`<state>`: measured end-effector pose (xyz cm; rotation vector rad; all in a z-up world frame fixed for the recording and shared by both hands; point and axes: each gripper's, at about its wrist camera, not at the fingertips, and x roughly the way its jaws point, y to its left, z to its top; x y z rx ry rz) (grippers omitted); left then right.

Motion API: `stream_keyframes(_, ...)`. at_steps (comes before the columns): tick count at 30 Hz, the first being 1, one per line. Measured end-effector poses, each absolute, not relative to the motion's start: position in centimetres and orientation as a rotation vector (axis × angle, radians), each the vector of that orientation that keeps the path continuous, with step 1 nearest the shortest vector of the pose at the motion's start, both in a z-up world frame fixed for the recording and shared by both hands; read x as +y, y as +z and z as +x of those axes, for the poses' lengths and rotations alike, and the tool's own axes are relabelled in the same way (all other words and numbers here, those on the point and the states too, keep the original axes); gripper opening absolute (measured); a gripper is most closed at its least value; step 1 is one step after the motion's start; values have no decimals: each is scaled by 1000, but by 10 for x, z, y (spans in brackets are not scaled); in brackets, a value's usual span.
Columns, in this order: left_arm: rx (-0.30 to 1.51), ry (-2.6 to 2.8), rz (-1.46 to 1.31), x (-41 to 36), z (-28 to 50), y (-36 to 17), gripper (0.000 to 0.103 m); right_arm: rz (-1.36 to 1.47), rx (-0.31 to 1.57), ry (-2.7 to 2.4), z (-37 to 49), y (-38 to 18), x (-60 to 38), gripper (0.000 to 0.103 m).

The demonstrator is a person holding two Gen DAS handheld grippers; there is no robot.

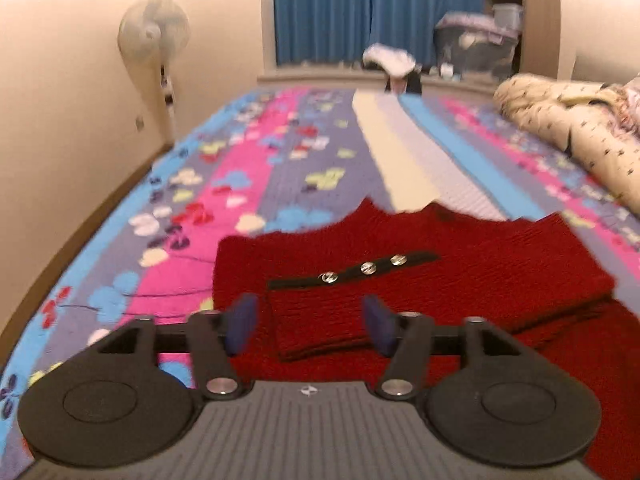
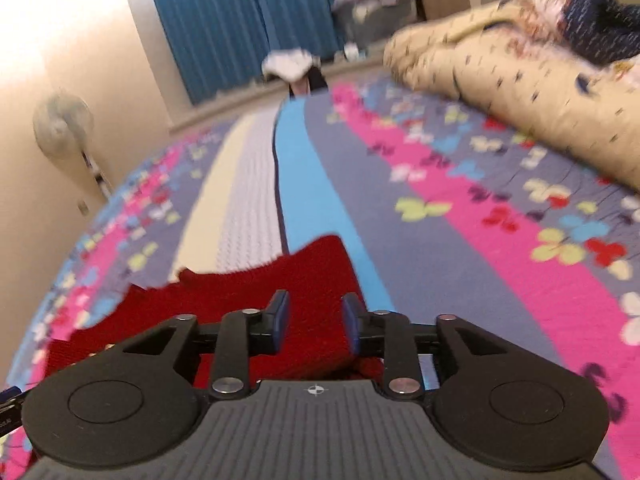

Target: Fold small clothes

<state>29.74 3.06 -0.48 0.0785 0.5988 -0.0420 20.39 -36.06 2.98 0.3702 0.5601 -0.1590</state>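
A small red knit garment (image 1: 420, 280) lies on the bed, partly folded, with a black strip of three silver buttons (image 1: 360, 269) on top. My left gripper (image 1: 310, 326) is open and empty, just above the garment's near folded edge. In the right wrist view the same red garment (image 2: 256, 300) lies at the lower left, its right side folded over. My right gripper (image 2: 314, 322) is open and empty, with the red fabric showing between and below its fingers.
The colourful striped bedspread (image 1: 280, 168) with butterfly prints covers the bed. A cream patterned quilt (image 2: 520, 88) is bunched at the right. A standing fan (image 1: 154, 36) is by the left wall. Blue curtains (image 1: 352, 8) and a clothes pile (image 1: 390, 60) are beyond the bed's far end.
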Motion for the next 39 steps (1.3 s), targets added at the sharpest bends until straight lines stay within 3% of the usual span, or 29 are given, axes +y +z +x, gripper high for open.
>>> stream_keyframes(7, 517, -89, 107, 32, 180, 27, 86, 276, 430, -150, 88, 63, -379, 37)
stream_keyframes(12, 471, -122, 152, 46, 77, 25, 86, 264, 375, -193, 6, 55, -393, 37)
stream_keyframes(13, 472, -132, 154, 50, 61, 20, 82, 271, 376, -191, -5, 51, -395, 37)
stream_keyframes(15, 502, -139, 157, 57, 34, 5, 62, 277, 372, -178, -29, 38, -398, 37)
stream_keyframes(17, 560, -138, 146, 63, 15, -14, 26, 275, 395, -169, -50, 21, -400, 35)
stream_keyframes(19, 600, -125, 125, 69, 0, -27, 15, 279, 424, -170, -66, 6, -403, 24)
stream_keyframes(33, 750, -7, -104, 123, -7, -46, 18, 444, 608, -220, -85, -50, -428, 31)
stream_keyframes(36, 770, -2, -122, 127, -2, -48, 29, 415, 615, -255, -81, -55, -430, 41)
stream_keyframes(39, 800, 13, -144, 129, 11, -51, 36, 451, 662, -293, -72, -66, -439, 43)
